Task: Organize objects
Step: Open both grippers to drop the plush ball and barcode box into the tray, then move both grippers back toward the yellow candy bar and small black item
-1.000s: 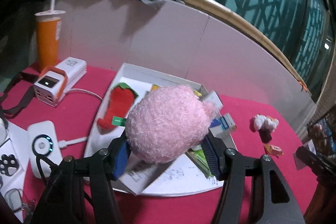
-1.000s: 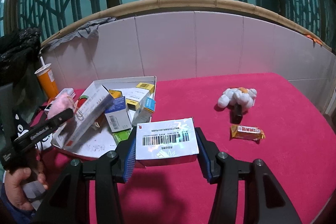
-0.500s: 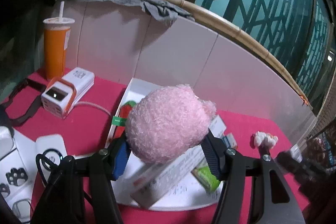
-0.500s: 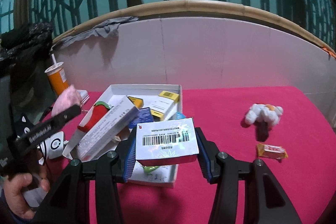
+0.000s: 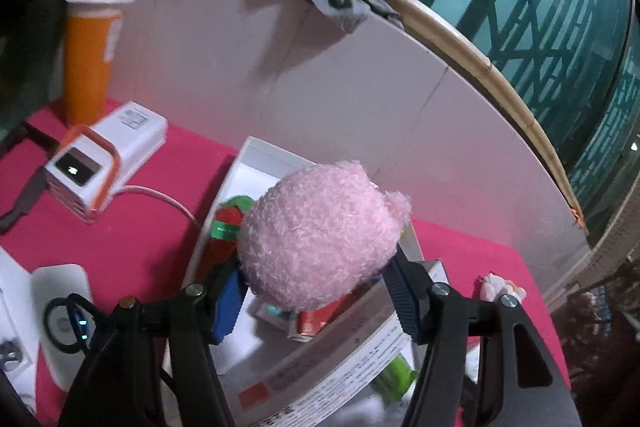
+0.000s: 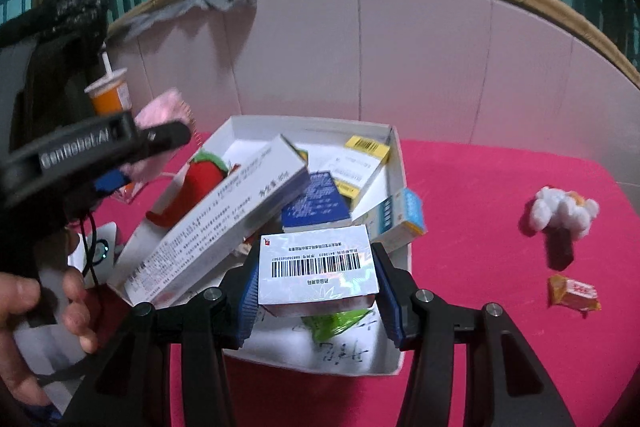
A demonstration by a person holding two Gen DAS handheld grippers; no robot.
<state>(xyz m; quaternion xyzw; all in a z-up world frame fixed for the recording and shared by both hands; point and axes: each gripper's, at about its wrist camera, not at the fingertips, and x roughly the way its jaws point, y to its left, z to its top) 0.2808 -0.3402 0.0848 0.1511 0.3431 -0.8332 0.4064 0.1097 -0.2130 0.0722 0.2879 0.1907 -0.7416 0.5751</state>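
While my left gripper (image 5: 316,291) clamps the pink plush (image 5: 320,239) between its blue pads, the toy bulges up and out past the fingertips and hangs above the near left part of the white tray (image 5: 256,155). In my right gripper (image 6: 318,291) a white box (image 6: 318,269) with a barcode on its top face is pinched flat between the pads, held over the near edge of the same tray (image 6: 394,167).

Seen from the right wrist, the tray is crowded. A long white carton (image 6: 224,223) lies slantwise across the pile, one end propped high and the other resting at the near left corner. A red plush (image 6: 198,183) with a green top lies along the left wall, partly under that carton. A dark blue box (image 6: 316,203) sits in the middle, a yellow-ended box (image 6: 366,149) lies near the far right corner, and a white-and-blue box (image 6: 400,219) leans over the right wall. Something green (image 6: 336,321) shows just under the box I hold.

On the red cloth (image 6: 500,187) to the right, well apart from the tray, lie a small white plush (image 6: 564,213) and an orange snack packet (image 6: 574,293). My left hand (image 6: 36,315) grips the other tool's handle at the left edge. Far left stand an orange cup (image 5: 90,55) with a straw and a white-and-orange device (image 5: 104,159) beside it.
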